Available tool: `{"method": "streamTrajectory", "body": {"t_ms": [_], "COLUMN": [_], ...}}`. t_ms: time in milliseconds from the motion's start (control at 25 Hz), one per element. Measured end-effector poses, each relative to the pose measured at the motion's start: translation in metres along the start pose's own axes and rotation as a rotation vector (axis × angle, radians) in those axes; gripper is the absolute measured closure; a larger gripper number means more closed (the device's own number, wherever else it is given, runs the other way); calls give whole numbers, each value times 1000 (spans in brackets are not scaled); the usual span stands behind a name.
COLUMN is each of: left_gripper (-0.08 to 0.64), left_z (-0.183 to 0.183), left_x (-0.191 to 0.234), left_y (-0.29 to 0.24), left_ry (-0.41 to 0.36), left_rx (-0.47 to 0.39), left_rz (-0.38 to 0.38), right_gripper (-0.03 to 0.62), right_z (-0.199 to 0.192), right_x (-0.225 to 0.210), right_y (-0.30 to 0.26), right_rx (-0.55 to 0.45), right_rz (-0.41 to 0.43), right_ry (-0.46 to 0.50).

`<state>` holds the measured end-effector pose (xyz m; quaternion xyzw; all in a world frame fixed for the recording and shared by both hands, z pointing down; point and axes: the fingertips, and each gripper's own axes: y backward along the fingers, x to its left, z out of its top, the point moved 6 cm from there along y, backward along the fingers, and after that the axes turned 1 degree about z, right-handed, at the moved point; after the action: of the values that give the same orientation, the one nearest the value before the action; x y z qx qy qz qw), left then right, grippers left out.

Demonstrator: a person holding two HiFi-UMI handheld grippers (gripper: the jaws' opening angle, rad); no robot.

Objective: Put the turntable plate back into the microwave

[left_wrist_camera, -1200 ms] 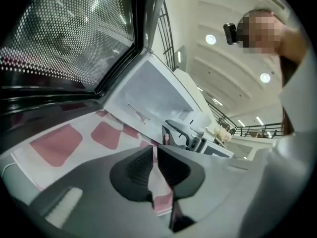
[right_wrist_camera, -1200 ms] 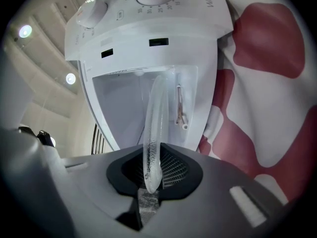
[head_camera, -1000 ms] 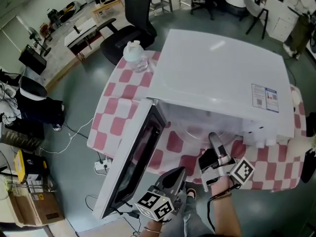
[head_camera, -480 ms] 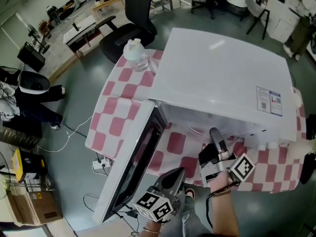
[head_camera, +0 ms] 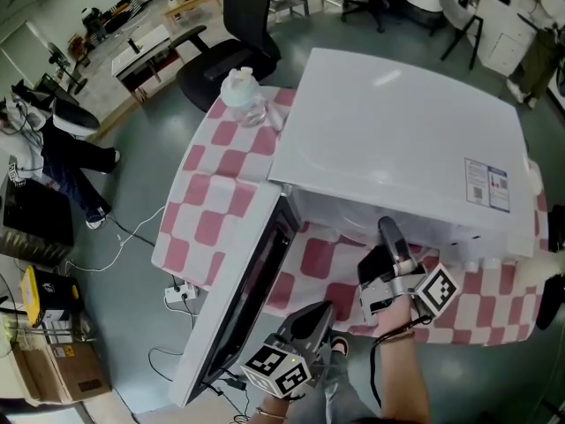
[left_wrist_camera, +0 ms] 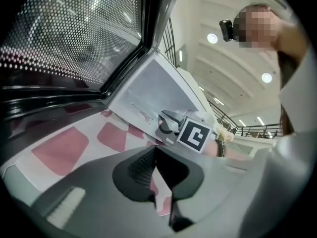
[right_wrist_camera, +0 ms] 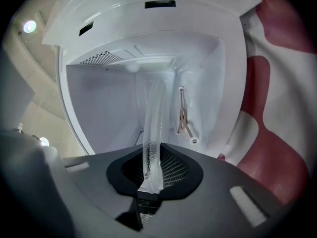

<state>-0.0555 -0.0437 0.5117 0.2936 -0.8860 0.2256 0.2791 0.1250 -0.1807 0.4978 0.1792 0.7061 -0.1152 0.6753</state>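
Observation:
A white microwave (head_camera: 397, 140) stands on a pink-checked tablecloth (head_camera: 212, 188), its door (head_camera: 234, 299) swung wide open to the left. My right gripper (head_camera: 387, 231) reaches into the opening, shut on the rim of the clear glass turntable plate (right_wrist_camera: 153, 113). The plate shows edge-on and runs into the white cavity (right_wrist_camera: 104, 98). A roller ring (right_wrist_camera: 184, 120) lies on the cavity floor beside it. From the head view only a faint arc of the plate (head_camera: 355, 229) shows under the microwave's top. My left gripper (head_camera: 320, 312) hangs shut and empty in front of the door (left_wrist_camera: 74, 43).
A clear plastic bottle (head_camera: 243, 95) stands on the table's far left corner. A black office chair (head_camera: 238, 34) is behind the table. Cables and a power strip (head_camera: 181, 294) lie on the floor left of the open door.
My right gripper has edged the plate a little farther into the cavity. The left gripper has stayed where it was.

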Motion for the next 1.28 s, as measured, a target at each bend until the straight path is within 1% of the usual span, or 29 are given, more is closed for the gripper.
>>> {"method": "streamTrajectory", "body": {"t_ms": [240, 640, 1040, 1280], "left_gripper": [563, 561, 561, 561], "left_z": [1, -1, -1, -1], "left_x": [-1, 0, 2, 1], "left_y": [-4, -7, -11, -16], "left_ry": [-6, 16, 18, 16], "left_rx": [9, 12, 20, 28], "left_rz": [-5, -16, -17, -27], "right_gripper": [546, 545, 545, 545], "right_z": [7, 14, 23, 27], "right_x": [-3, -7, -11, -11], "right_y": [-7, -14, -18, -20], "right_rx": [-23, -71, -104, -116], "right_rz": [-13, -21, -61, -69], "right_ry": [-15, -48, -66, -78]}}
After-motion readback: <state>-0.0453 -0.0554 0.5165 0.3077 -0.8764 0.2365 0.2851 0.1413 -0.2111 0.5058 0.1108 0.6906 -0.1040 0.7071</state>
